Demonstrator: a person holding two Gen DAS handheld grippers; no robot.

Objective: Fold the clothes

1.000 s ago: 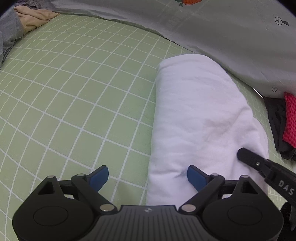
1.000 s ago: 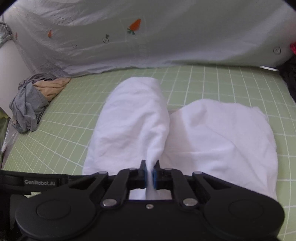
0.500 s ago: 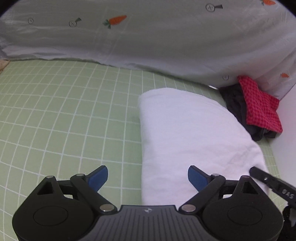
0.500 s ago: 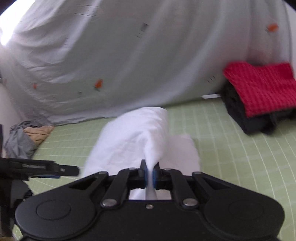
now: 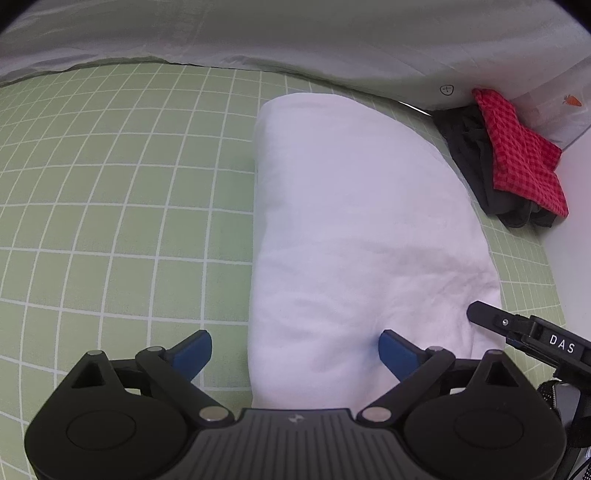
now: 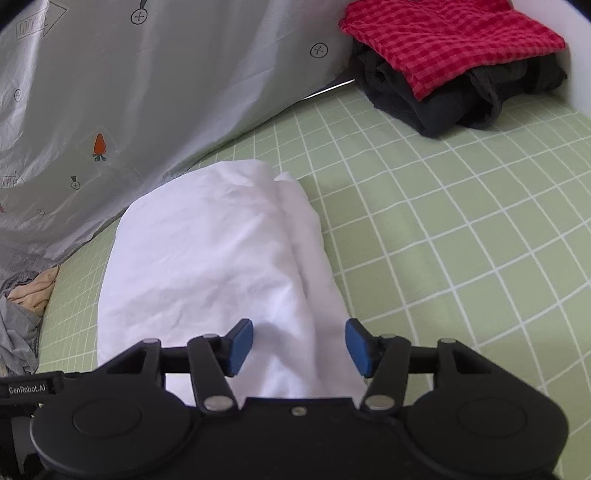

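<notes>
A white garment lies folded lengthwise on the green grid mat. My left gripper stands open over its near left edge, one blue pad over the mat and the other over the cloth, neither pressing. In the right wrist view the same white garment lies flat with a doubled right edge. My right gripper is opening above its near end; cloth lies below the gap and the pads do not press on it. The right gripper's black tip shows at the garment's near right corner.
A folded red checked cloth sits on a dark garment at the far right corner of the mat. A grey printed sheet hangs along the back. Crumpled grey and beige clothes lie at the left edge.
My right gripper was shut on a raised fold of the white garment; it has let go and the fold lies flat. Both views have swung toward the red cloth pile.
</notes>
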